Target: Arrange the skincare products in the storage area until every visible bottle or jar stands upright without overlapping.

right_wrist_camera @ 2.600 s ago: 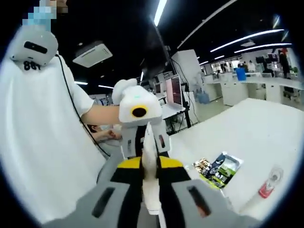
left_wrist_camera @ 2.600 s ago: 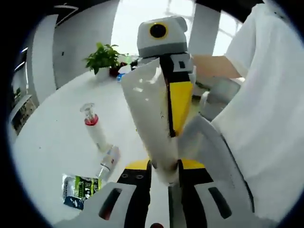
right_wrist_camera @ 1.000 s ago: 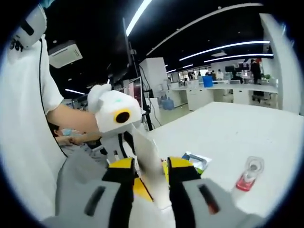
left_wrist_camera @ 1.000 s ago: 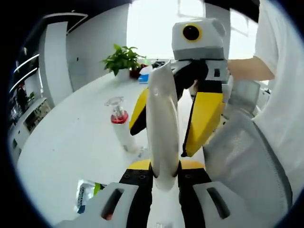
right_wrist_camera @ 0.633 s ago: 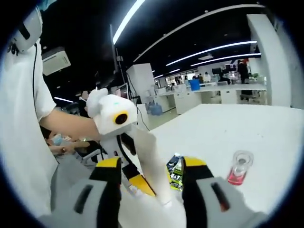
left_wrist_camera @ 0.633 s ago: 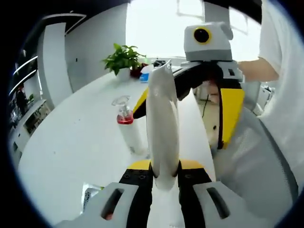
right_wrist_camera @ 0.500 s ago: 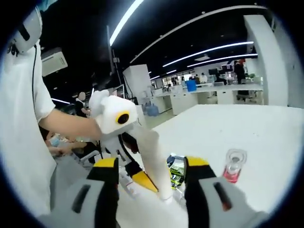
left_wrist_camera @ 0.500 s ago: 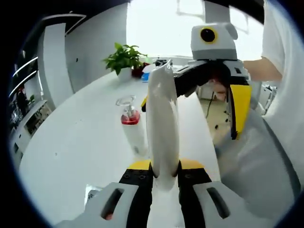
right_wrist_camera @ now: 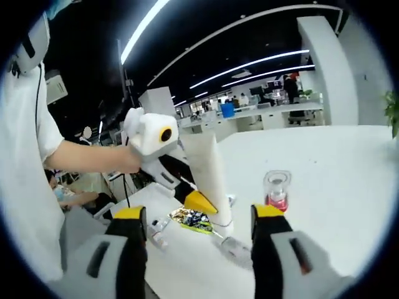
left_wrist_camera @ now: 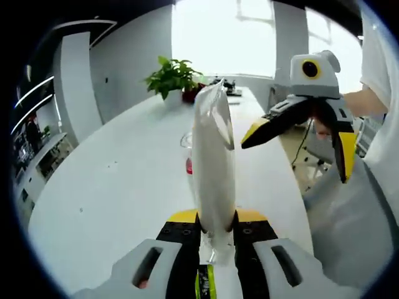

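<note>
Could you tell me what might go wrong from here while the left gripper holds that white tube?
The left gripper pinches the white tube only at its bottom end, so it may tip when set down. The red-collared pump bottle stands close behind and could be knocked. The right gripper is open, so it gives no support.

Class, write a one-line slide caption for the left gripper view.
Left gripper holds a white tube upright; open right gripper alongside.
</note>
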The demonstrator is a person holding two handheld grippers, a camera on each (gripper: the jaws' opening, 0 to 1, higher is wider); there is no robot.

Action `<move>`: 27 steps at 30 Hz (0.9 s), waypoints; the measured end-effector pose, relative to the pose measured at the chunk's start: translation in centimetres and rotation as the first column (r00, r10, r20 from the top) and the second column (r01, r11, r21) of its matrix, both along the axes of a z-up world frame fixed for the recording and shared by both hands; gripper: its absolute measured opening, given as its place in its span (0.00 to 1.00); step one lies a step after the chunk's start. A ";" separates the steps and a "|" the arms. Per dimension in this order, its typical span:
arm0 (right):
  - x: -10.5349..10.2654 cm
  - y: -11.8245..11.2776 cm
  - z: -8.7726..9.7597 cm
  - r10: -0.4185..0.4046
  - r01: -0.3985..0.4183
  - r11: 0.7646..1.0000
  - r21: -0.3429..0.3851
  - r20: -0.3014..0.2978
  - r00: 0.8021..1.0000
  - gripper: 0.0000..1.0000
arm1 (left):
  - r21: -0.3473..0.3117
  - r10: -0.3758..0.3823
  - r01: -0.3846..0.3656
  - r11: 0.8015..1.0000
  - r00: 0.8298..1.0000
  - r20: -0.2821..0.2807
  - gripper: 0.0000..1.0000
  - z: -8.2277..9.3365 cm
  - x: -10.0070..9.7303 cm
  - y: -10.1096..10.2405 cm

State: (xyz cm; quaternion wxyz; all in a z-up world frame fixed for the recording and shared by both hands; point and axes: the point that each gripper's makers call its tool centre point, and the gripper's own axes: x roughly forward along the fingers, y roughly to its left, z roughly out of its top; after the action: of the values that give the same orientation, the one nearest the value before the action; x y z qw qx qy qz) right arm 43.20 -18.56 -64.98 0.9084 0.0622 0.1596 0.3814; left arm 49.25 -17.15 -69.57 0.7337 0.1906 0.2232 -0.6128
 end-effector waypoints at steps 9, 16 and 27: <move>0.0 -1.1 -1.6 -0.061 0.060 0.997 -0.040 -0.024 0.998 0.80 | 0.026 -0.007 0.007 1.000 1.000 0.022 0.16 -2.1 2.2 -1.4; 0.0 -1.8 -2.5 -0.101 0.099 0.994 -0.034 -0.042 0.994 0.86 | 0.013 0.003 -0.003 1.000 1.000 0.003 0.16 -3.5 2.7 -2.0; 0.0 -2.7 -3.0 -0.138 0.136 0.990 -0.031 -0.053 0.989 0.88 | 0.006 0.002 -0.002 1.000 1.000 -0.007 0.16 -4.4 3.0 -2.7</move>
State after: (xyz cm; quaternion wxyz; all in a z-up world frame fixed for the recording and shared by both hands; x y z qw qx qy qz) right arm 43.17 -21.26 -68.02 0.9285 0.0710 0.1850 0.3140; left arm 52.20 -19.81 -74.00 0.7330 0.1903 0.2280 -0.6120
